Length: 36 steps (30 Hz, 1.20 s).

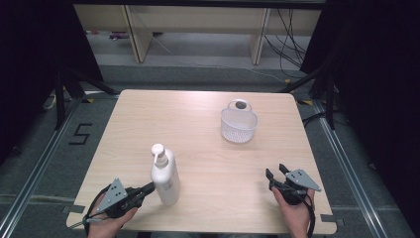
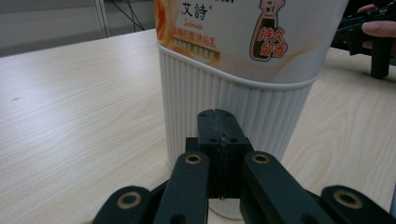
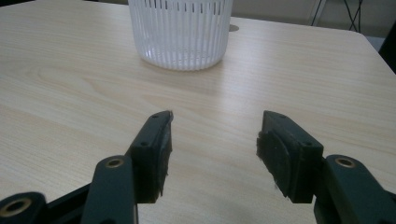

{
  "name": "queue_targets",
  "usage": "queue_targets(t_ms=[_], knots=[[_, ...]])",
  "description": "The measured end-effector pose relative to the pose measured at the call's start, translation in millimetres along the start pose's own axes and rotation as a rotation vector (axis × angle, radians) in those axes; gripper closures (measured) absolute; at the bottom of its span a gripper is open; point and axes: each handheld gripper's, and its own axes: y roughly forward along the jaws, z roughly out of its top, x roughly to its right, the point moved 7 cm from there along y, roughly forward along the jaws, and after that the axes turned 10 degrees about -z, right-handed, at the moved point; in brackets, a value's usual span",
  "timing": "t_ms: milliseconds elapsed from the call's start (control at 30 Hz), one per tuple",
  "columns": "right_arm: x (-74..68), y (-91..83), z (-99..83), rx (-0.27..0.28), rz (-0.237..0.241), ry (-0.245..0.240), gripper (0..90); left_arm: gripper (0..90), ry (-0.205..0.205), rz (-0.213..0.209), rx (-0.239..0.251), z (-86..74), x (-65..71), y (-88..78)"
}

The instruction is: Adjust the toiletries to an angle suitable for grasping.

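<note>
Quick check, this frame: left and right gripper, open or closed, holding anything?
Left gripper: closed, empty, jaws pressed together, tips right at the ribbed base of the pump bottle.
Right gripper: open, empty, pointing toward the white basket.

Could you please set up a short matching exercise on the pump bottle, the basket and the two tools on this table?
Things:
1. White plastic pump bottle
2. White slotted plastic basket with a handle
3. Left black two-jaw tool
4. Right black two-jaw tool

States or places:
A. Jaws apart, nothing between them
B. Jaws closed together, tips at the bottle's ribbed base
C. Upright near the table's front left
D. Far right part of the light wooden table

Pairs: 1-C, 2-D, 3-B, 4-A
</note>
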Motion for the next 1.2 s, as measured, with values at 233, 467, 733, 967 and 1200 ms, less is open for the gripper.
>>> queue_targets(t_ms=[233, 467, 733, 967, 1200], knots=[[0.0, 0.8, 0.1, 0.003, -0.003, -0.007, 44.5, 89.5, 0.018, -0.037, -0.003, 4.9, 10.4, 5.8], [-0.4, 0.4, 0.2, 0.005, 0.0, -0.005, 44.5, 89.5, 0.033, -0.077, -0.013, 8.6, 22.6, 15.6], [-0.2, 0.8, 0.1, 0.004, -0.003, -0.007, 44.4, 89.5, 0.033, -0.099, -0.013, 16.3, 33.0, 30.0], [-0.3, 0.8, 0.2, 0.004, -0.003, -0.008, 44.4, 89.5, 0.045, -0.109, -0.006, 24.3, 37.0, 44.1], [-0.3, 0.8, 0.1, 0.004, -0.002, -0.006, 44.4, 89.4, 0.055, -0.098, -0.024, 29.5, 38.8, 56.2]])
